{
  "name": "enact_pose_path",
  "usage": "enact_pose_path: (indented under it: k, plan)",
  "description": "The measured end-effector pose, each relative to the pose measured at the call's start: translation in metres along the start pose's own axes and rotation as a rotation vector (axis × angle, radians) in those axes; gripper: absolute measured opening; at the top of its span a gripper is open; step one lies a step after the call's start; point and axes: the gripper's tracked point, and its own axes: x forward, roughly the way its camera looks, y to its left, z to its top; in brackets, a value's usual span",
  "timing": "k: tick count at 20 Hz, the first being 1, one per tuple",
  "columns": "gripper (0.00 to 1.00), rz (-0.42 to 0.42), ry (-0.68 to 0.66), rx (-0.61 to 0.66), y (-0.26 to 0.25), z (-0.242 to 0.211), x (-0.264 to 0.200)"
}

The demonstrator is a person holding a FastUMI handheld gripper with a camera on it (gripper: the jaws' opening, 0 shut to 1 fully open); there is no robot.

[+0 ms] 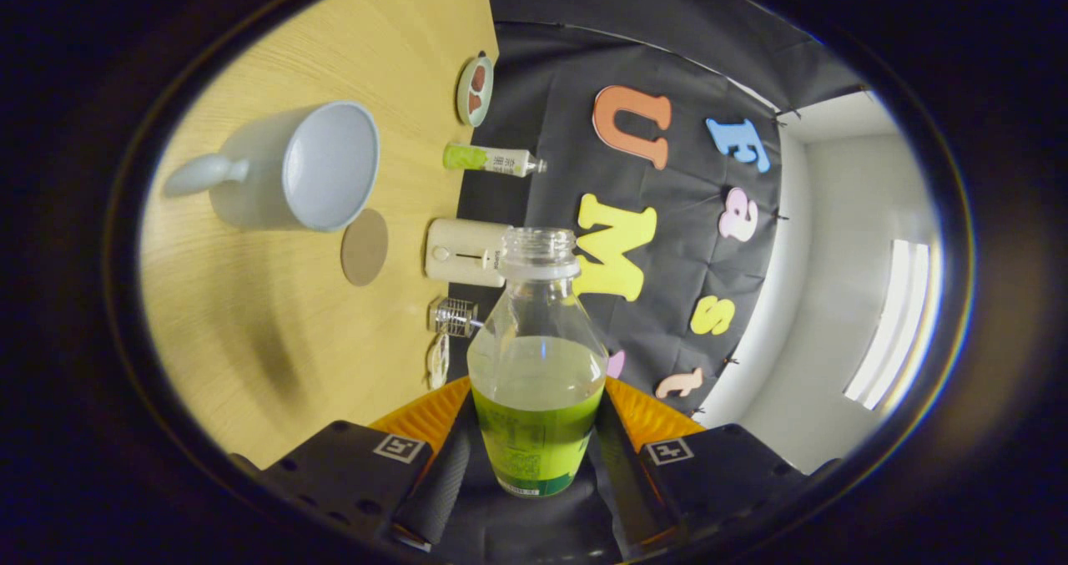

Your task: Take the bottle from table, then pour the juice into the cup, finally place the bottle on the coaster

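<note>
Gripper view: rolled sideways
Hand-held gripper [536,456]: clamped on uncapped bottle [536,356] from both sides
Cup [296,168]: on worktop [275,331], beyond fingers
Coaster [365,247]: beside cup

My view is rolled onto its side, so the light wood-grain bench [275,331] stands on edge beside me, a soft shadow lying across it. Its far edge meets the black cloth wall [551,106] of the booth, which is creased and pinned along its border. Past the cloth I see a plain white room wall [843,239] and a long bright light panel [897,323] glowing on the ceiling.
</note>
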Motion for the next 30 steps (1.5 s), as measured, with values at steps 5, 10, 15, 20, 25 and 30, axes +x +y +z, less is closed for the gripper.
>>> enact_pose_path:
  k: [5,10,15,20,25,30]
  plan:
    - [0.81,-0.035,-0.007,-0.061,-0.0014,0.0005,0.0003]
    - [0.81,-0.059,-0.011,-0.109,-0.0025,0.0021,0.0031]
    - [0.81,-0.055,-0.005,-0.128,0.0012,0.0023,0.0041]
    - [0.81,-0.062,-0.003,-0.152,0.0011,0.0010,0.0061]
    - [0.81,-0.093,-0.014,-0.187,-0.0036,0.0027,0.0053]
    - [0.81,-0.092,-0.012,-0.199,-0.0040,0.0029,0.0043]
